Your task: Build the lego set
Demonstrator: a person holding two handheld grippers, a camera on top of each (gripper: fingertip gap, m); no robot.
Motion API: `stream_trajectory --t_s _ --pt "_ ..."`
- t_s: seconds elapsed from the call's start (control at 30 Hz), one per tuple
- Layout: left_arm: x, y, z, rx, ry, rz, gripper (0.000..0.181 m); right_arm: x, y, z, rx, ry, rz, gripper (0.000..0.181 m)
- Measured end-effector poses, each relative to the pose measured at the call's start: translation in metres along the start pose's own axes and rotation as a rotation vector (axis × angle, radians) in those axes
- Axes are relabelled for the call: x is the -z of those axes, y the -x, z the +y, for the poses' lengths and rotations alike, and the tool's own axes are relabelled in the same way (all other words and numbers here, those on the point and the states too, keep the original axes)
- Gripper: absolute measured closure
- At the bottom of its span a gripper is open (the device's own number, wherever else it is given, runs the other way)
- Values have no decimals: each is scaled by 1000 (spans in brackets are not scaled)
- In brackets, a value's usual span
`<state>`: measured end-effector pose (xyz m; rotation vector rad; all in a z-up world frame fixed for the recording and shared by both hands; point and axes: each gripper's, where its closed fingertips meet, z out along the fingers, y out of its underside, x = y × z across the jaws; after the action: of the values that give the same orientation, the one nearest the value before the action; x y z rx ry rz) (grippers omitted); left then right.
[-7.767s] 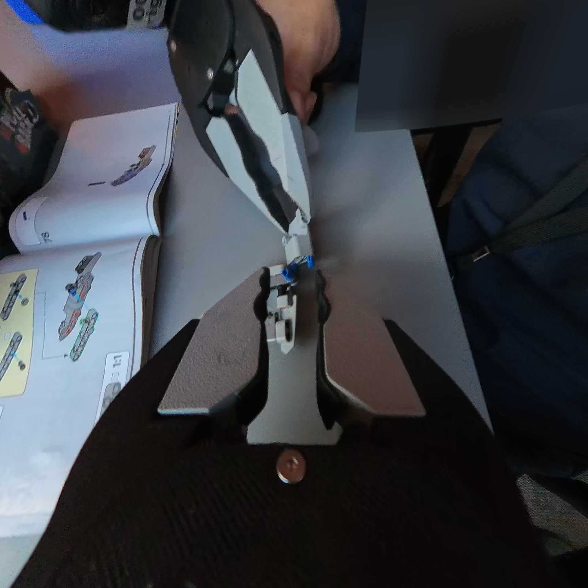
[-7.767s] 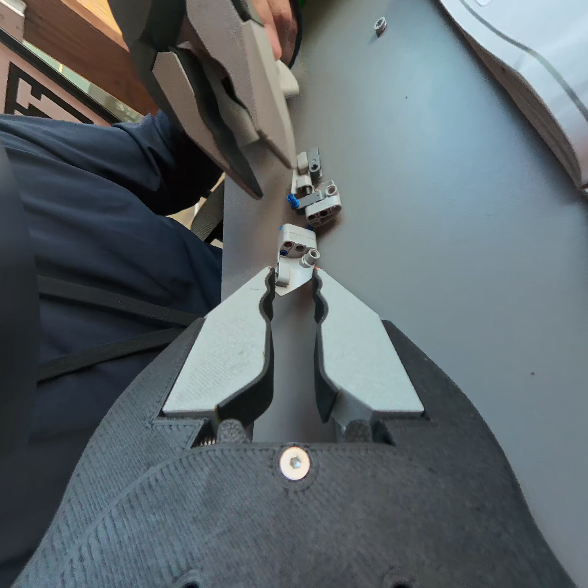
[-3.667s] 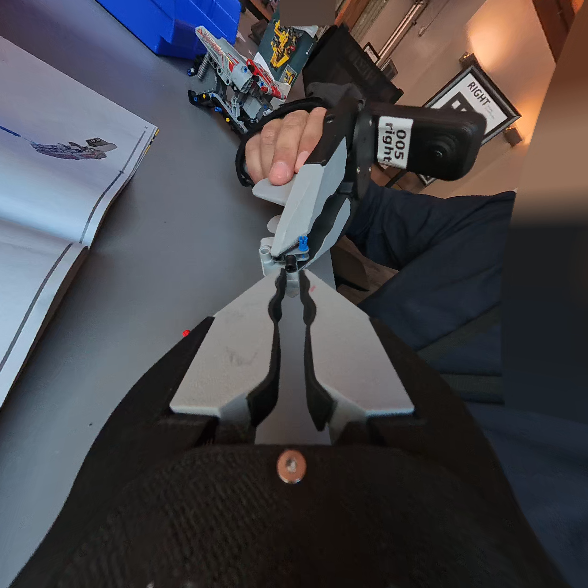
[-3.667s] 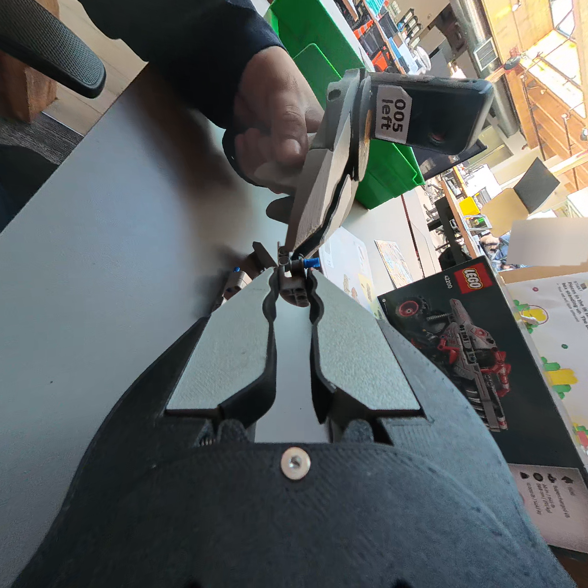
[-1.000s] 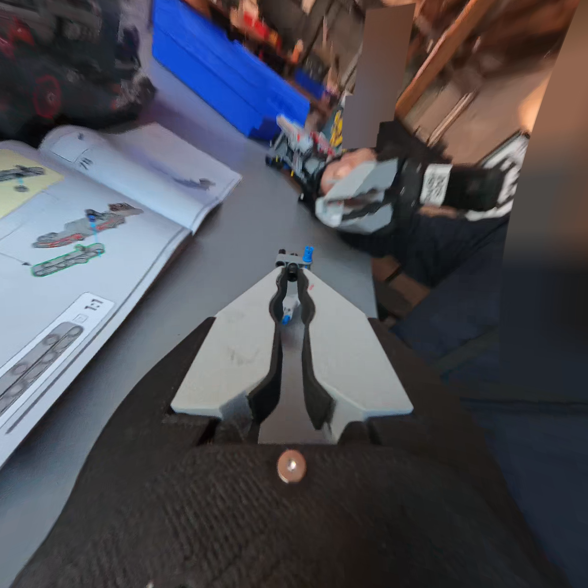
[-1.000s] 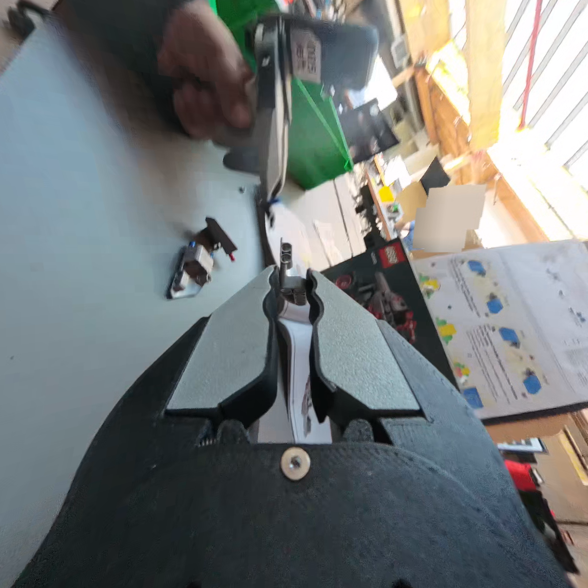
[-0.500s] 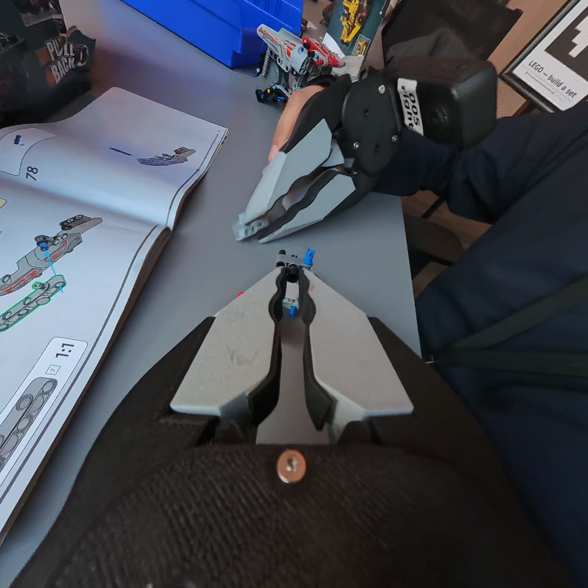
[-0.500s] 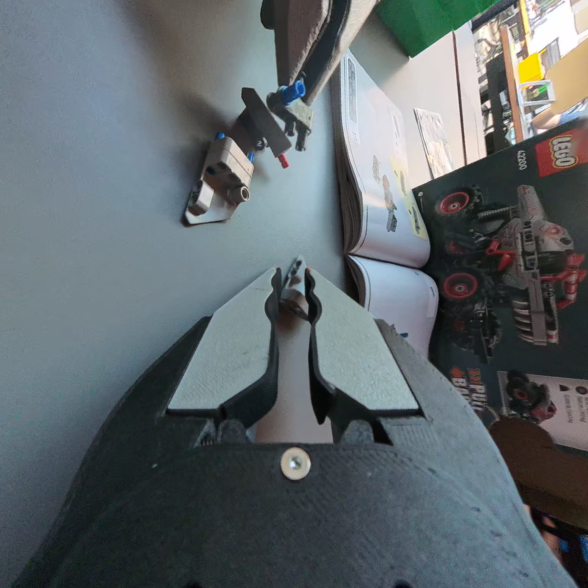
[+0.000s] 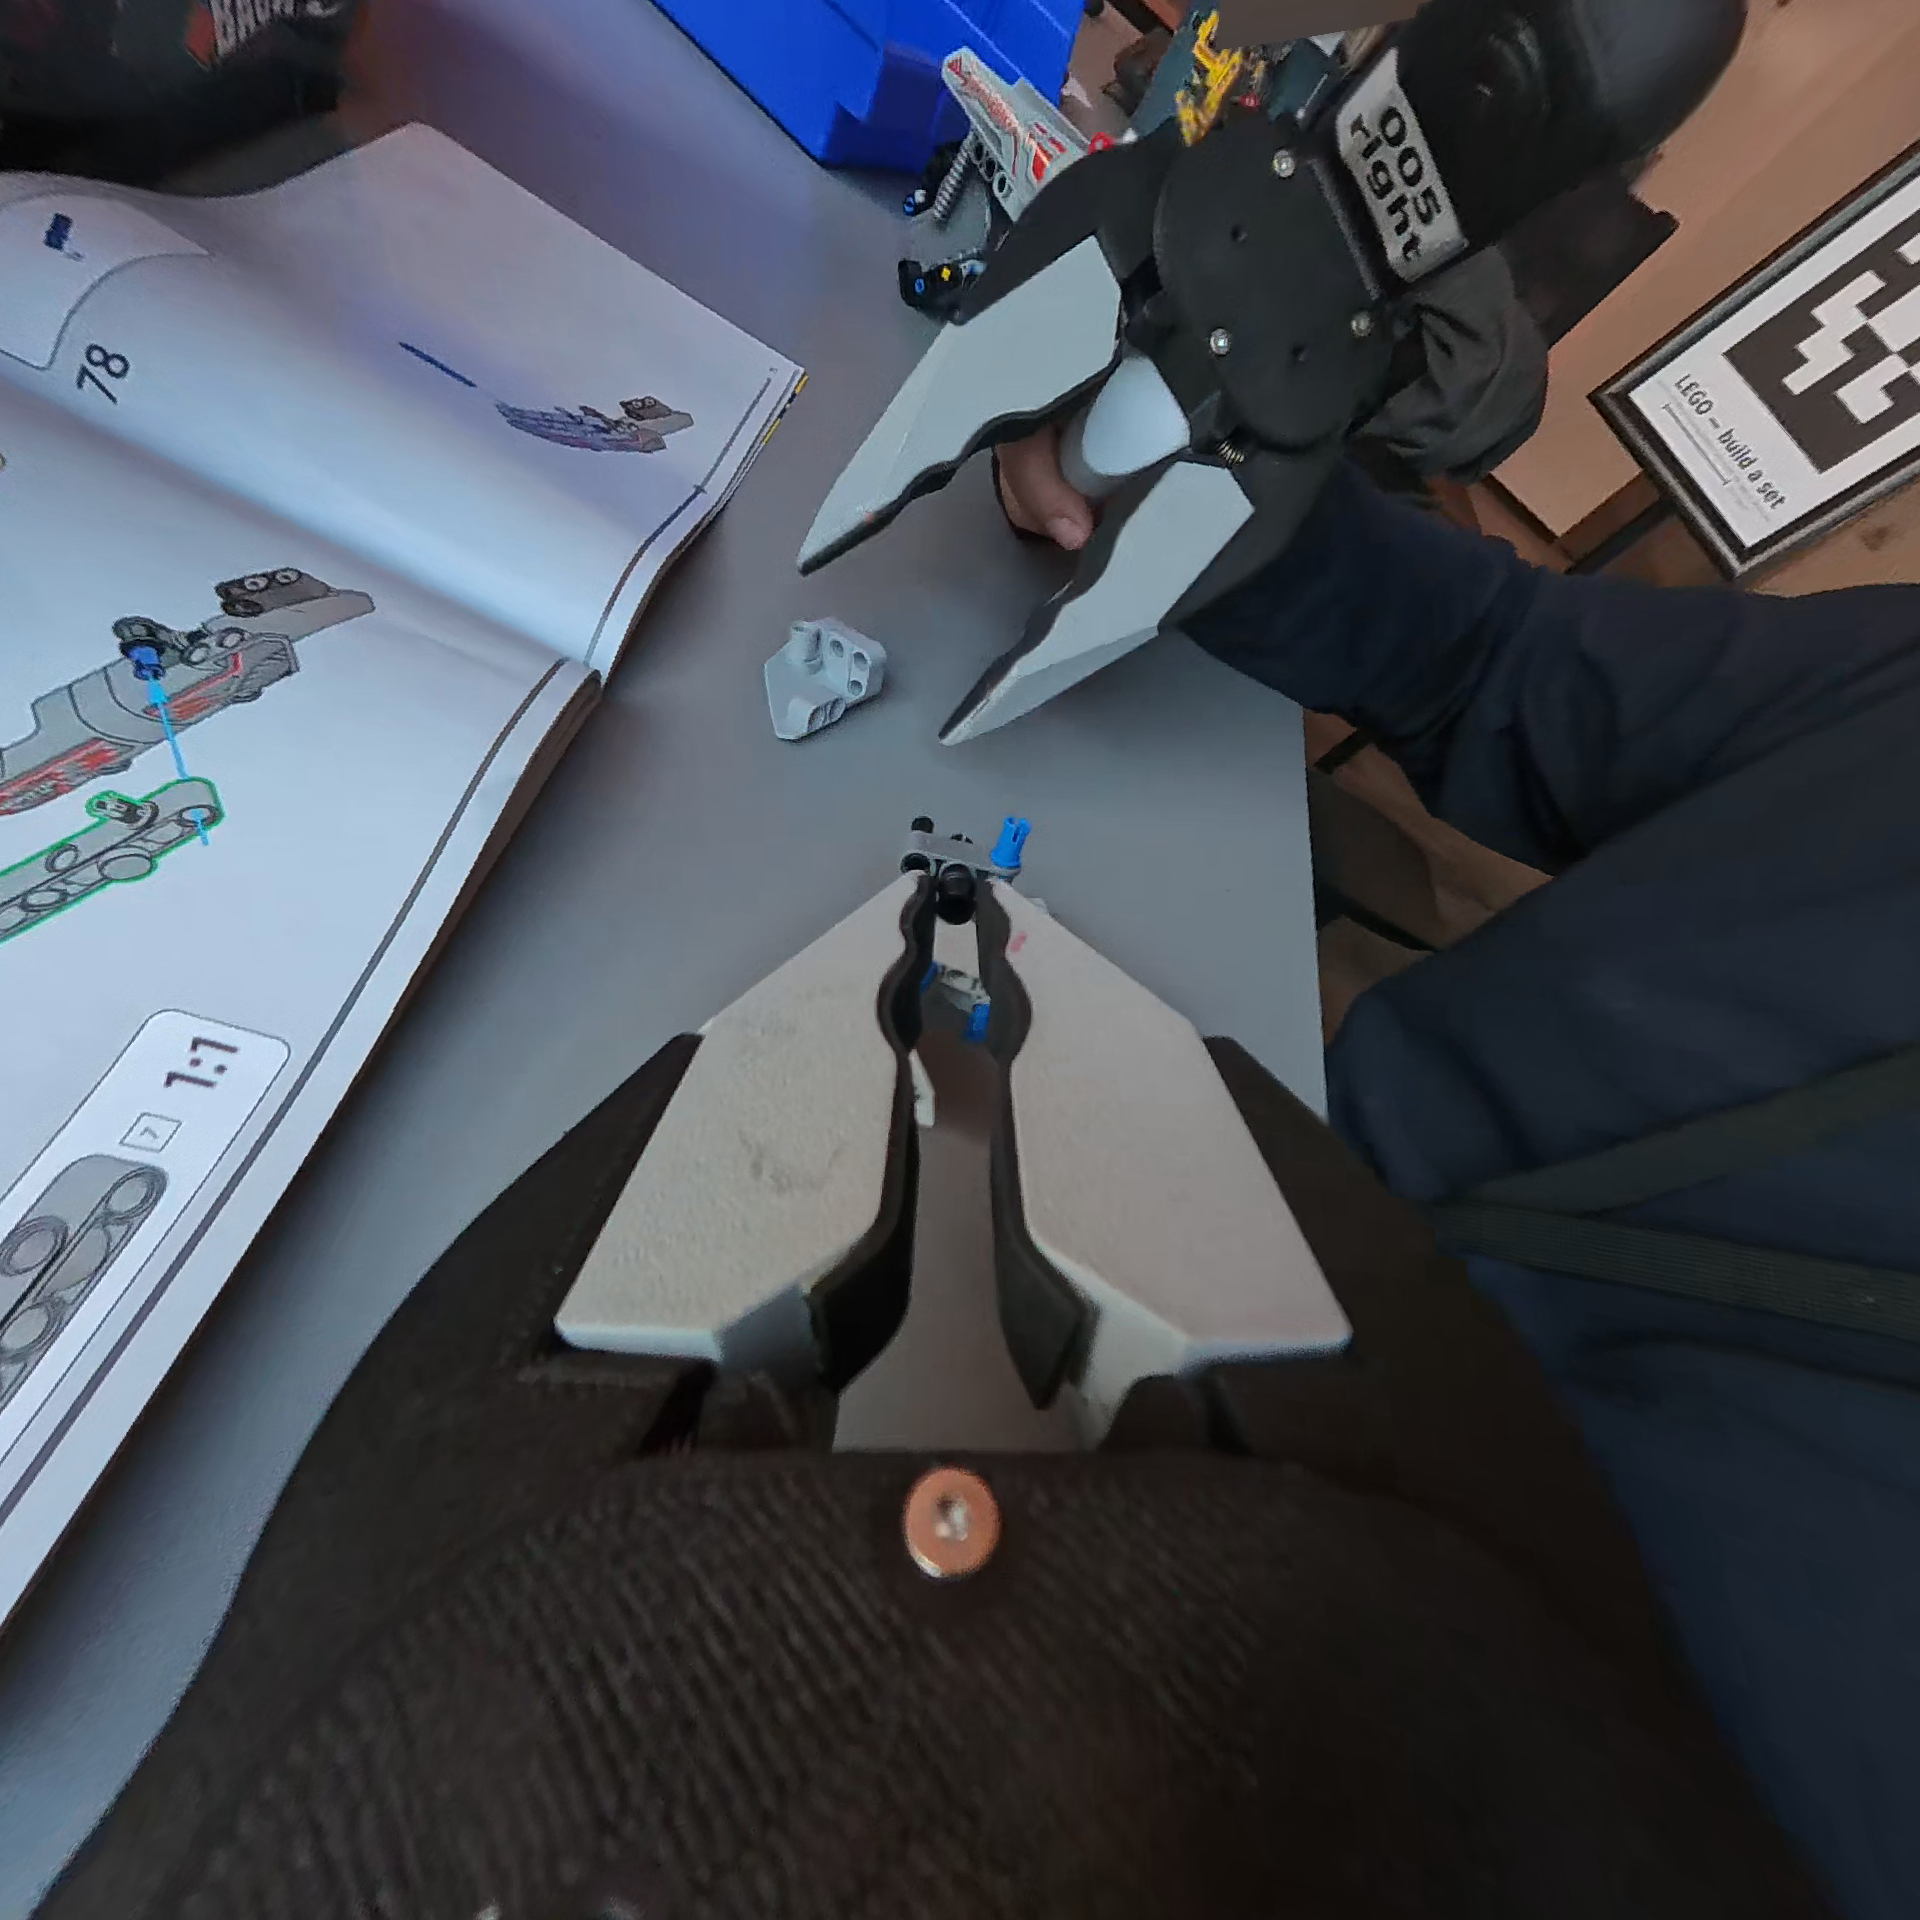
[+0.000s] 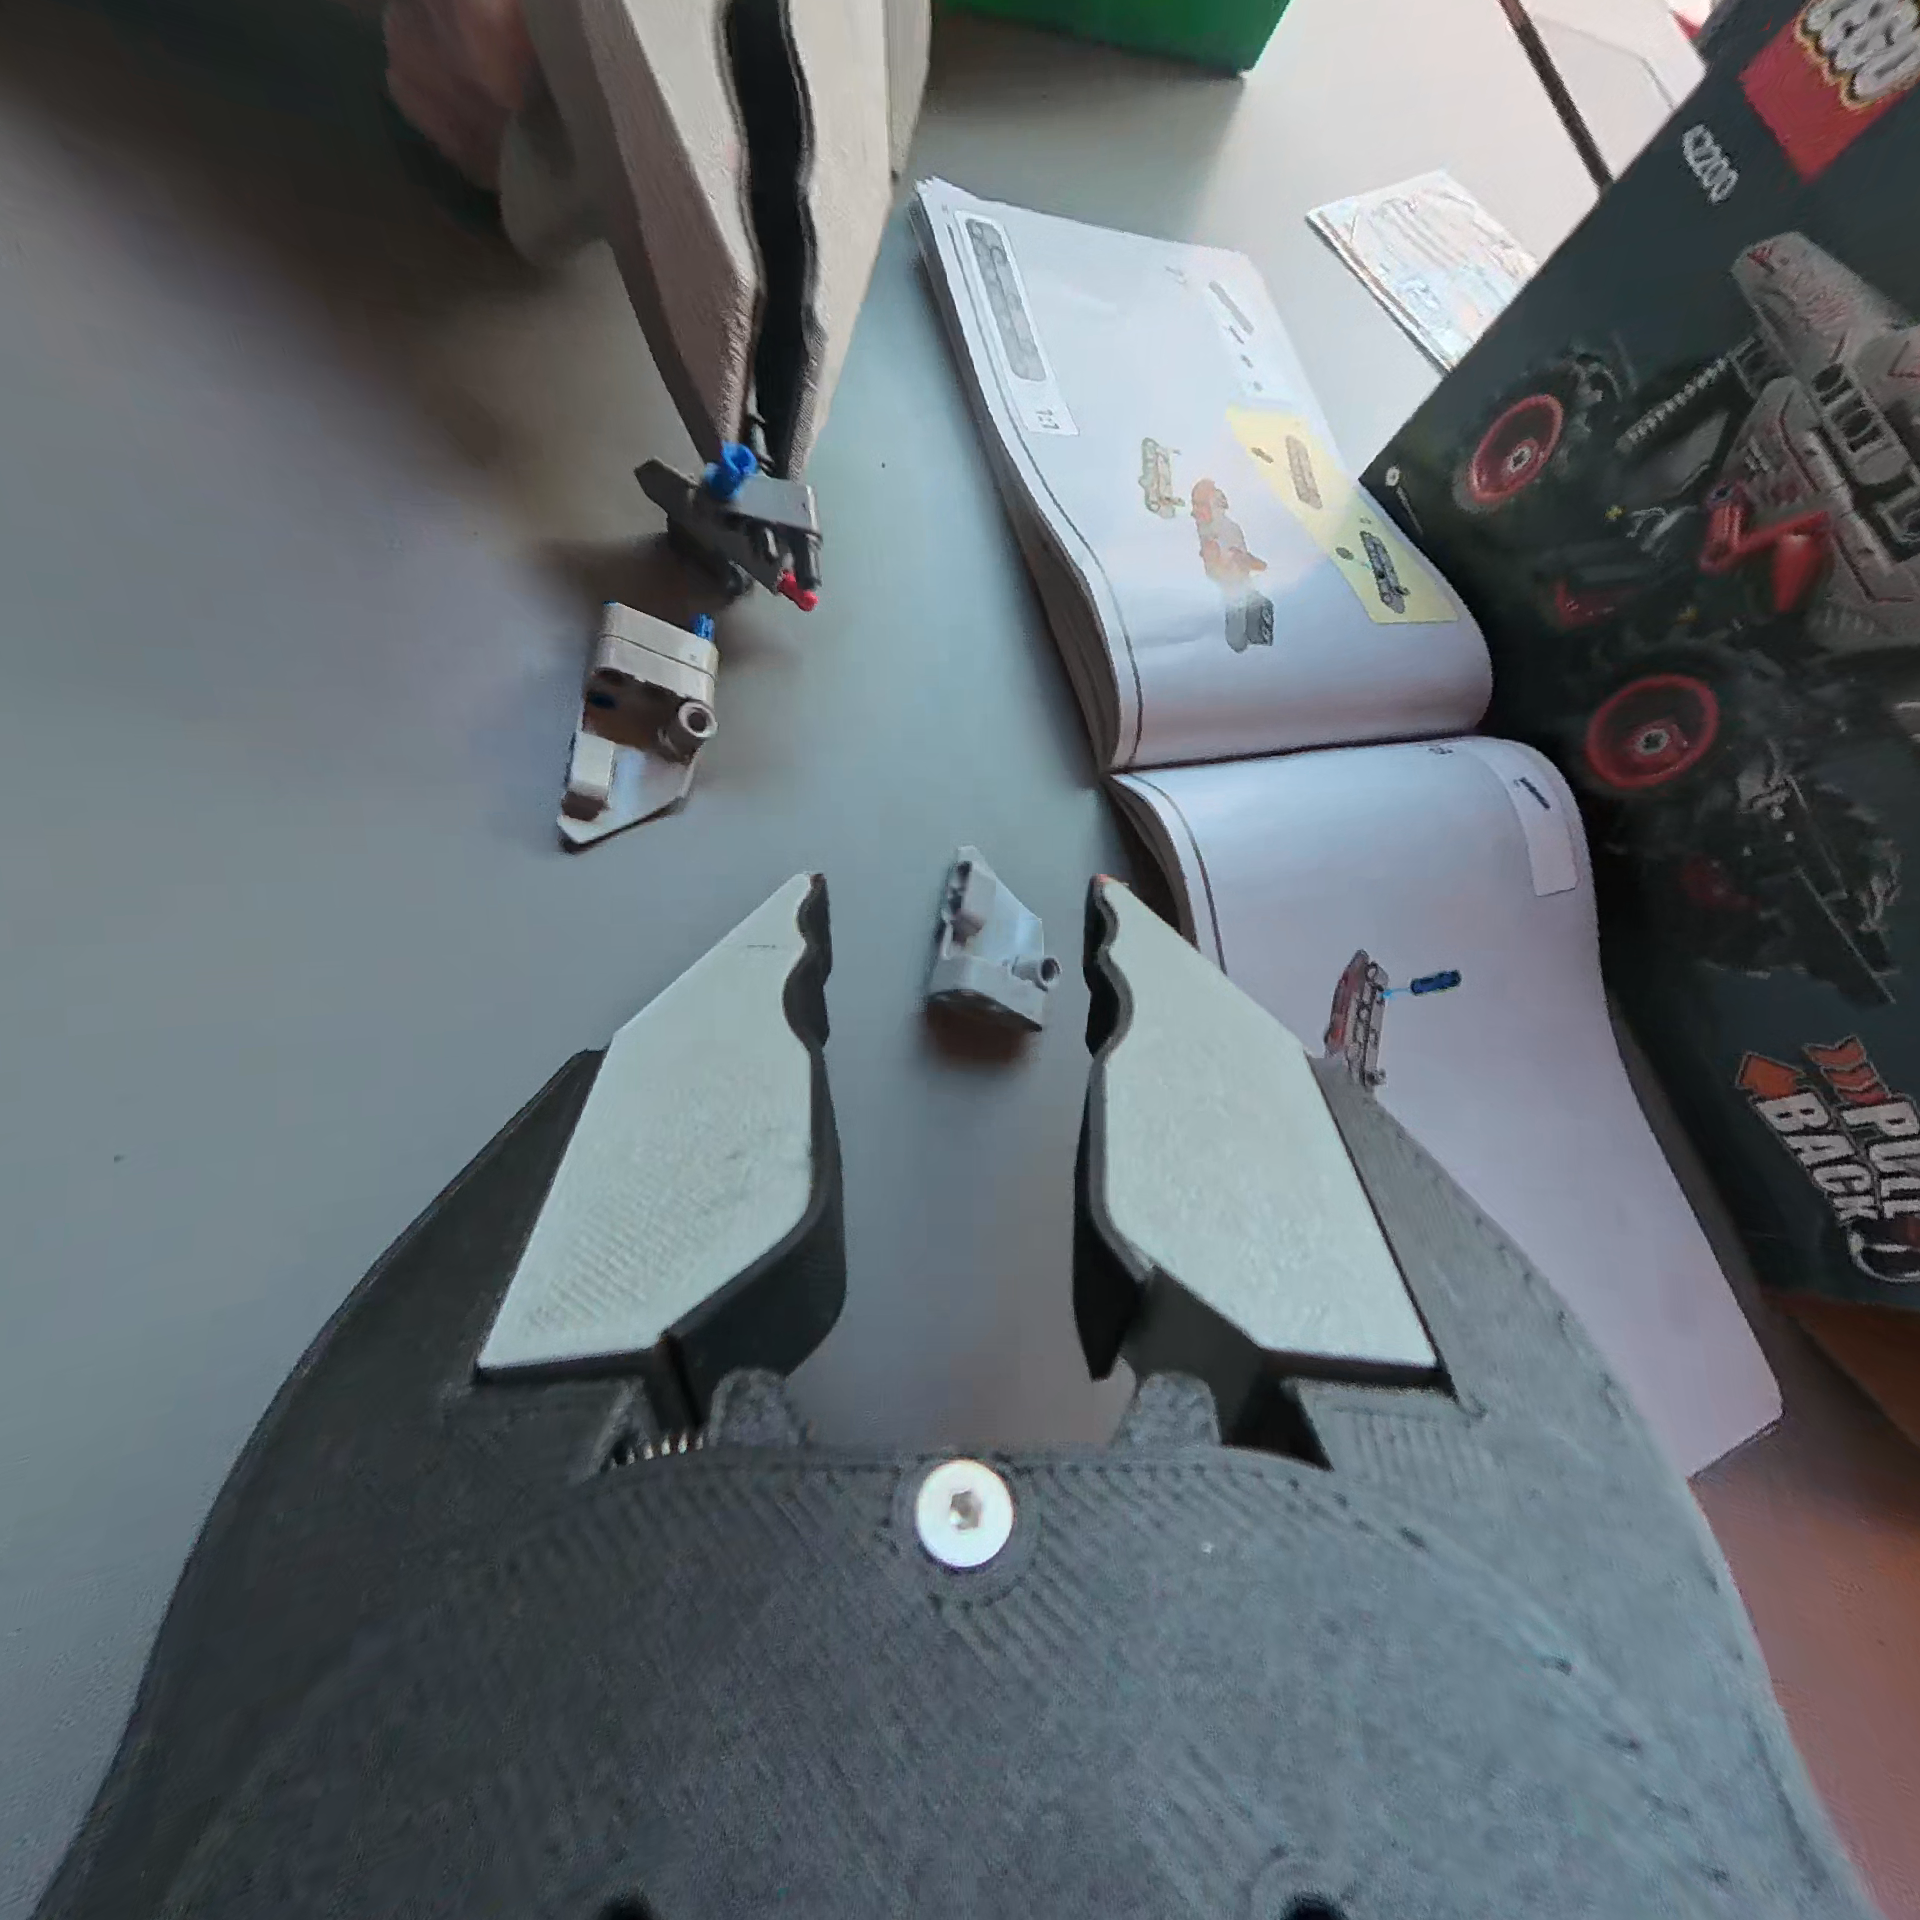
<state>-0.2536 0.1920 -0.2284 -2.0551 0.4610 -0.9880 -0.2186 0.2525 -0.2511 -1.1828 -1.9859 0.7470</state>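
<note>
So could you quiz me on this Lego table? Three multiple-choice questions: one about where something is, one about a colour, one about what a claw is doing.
1. Where is the small grey piece that lies loose nearest the right claw?
A. On the open instruction booklet
B. On the table between the claw's fingertips
C. Inside the blue bin

2. What colour is the pin sticking out of the little assembly in the left claw?
A. Blue
B. Yellow
C. Green

3. What is the right claw doing?
A. Clamped on a piece
B. Open, holding nothing
C. Out of sight

Answers: 1 B, it sits on bare grey table, touching neither finger. 2 A, the pin is bright blue. 3 B, its fingers are spread wide around the piece.
</note>
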Motion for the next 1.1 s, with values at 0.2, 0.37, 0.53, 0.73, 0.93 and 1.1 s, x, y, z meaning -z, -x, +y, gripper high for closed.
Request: stream_trajectory --t_s 0.2,0.37,0.53,0.73,0.93,1.1 --pt "-7 -15 -15 59 -65 106 177 7 21 -34 57 -147 -52 144" --pt "-14 -21 -23 189 -76 218 177 8 30 -46 305 -146 81 151" --pt "-20 -22 -25 256 -81 268 177 2 28 -53 449 -106 221 162" --pt "-25 -27 -26 290 -89 303 177 4 24 -53 422 -118 238 177" --pt "-16 -21 -30 299 -100 290 165 4 17 -47 297 -111 194 177" --pt "7 5 -5 52 69 -47 146 -6 21 -20 9 -28 -41 177"
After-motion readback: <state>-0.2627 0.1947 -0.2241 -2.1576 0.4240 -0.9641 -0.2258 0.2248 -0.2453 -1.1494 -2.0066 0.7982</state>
